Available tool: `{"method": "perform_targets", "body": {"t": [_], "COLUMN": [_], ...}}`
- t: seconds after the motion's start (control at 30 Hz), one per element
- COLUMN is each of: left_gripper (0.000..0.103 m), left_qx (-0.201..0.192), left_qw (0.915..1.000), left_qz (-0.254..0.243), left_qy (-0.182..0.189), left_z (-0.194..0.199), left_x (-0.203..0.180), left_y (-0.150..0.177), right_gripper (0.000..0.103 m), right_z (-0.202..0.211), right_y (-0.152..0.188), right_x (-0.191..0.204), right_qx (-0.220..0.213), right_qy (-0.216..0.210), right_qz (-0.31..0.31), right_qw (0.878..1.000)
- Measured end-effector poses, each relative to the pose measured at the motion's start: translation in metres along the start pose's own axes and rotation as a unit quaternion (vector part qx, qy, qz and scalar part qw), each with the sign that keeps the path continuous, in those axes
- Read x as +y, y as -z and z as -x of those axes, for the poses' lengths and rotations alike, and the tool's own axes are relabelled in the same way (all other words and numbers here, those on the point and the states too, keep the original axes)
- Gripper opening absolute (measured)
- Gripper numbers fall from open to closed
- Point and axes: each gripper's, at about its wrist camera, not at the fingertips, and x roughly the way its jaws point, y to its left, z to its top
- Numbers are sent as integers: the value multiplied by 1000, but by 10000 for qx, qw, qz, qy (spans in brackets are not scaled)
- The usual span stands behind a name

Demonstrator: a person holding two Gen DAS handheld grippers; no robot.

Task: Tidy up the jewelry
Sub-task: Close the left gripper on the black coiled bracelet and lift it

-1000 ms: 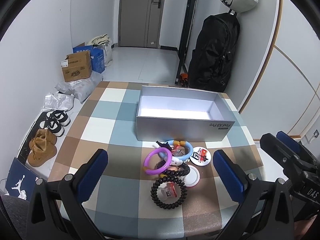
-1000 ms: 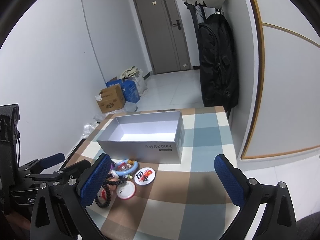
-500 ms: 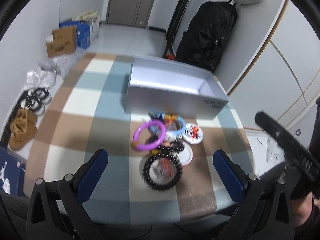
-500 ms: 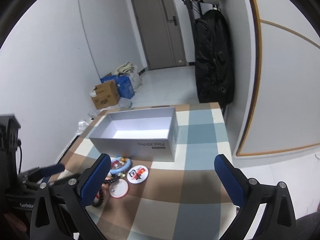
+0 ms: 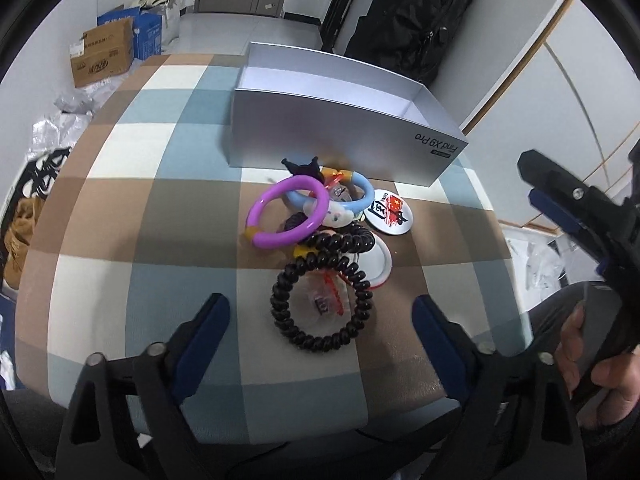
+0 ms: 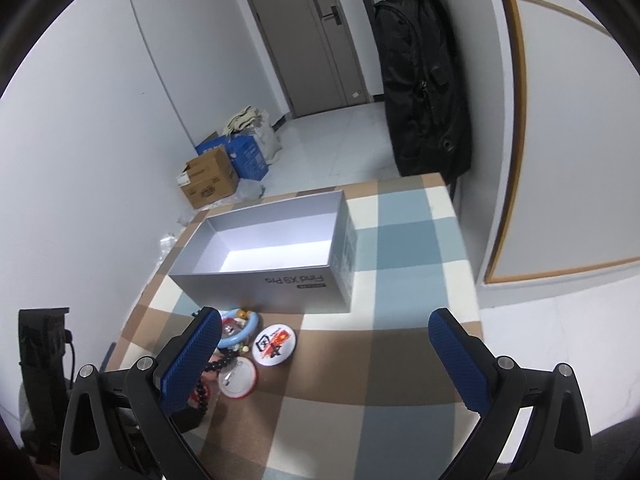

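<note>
A small heap of jewelry was seen on the checked tablecloth (image 5: 132, 236), just in front of the silver box (image 5: 340, 148); the black spiral band (image 5: 320, 300) lay nearest the left gripper (image 5: 320, 336), with a clear packet framed inside its ring; a purple bangle (image 5: 286, 212) was propped over a light blue bangle (image 5: 360, 196), and a black bow-shaped piece (image 5: 302, 166) was found just beside the box wall; two round badges were placed at the right of the heap, the printed badge (image 5: 388, 212) flat on the cloth and the plain white badge (image 5: 380, 260) partly covered by a second black spiral band; the box stood open with only its pale floor visible inside. The left gripper was held wide apart above the near edge of the heap, nothing being gripped; the right gripper (image 6: 324, 364) was likewise spread wide and was kept over the cloth to the right of the heap, with the printed badge (image 6: 276, 344) between its fingers in view. A black backpack (image 6: 424, 92) was hung by the wall beyond the table.
</note>
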Motion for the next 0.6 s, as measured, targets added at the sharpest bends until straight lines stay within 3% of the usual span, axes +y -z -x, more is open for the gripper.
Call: {"method": "perform_targets", "body": {"t": [0.13,0.2,0.3,0.6], "left_gripper": [63,45,40,39], "left_qx": [-16,2,42,35], "left_qw": [9986,9991,9998,9989], "left_qz": [-303,-271,-180,28], "left_qy": [-425,-316,-60,464], "left_z": [-6,-5,-1,11], "left_x": [-11,-10,-8,0], "left_y": [-1,-2,0,5], "right_gripper": [103,103,103,103], "right_z": [3,3,3,4], "right_y": [-2,-3,-3,-2], "right_x": [-1,-4,-10,-7], "right_qx": [-35,-40,4,-15], "right_qy": [38,38,32,7], "right_qz": [20,-52,-201,-174], "right_qw": [10000,10000,9998,9998]}}
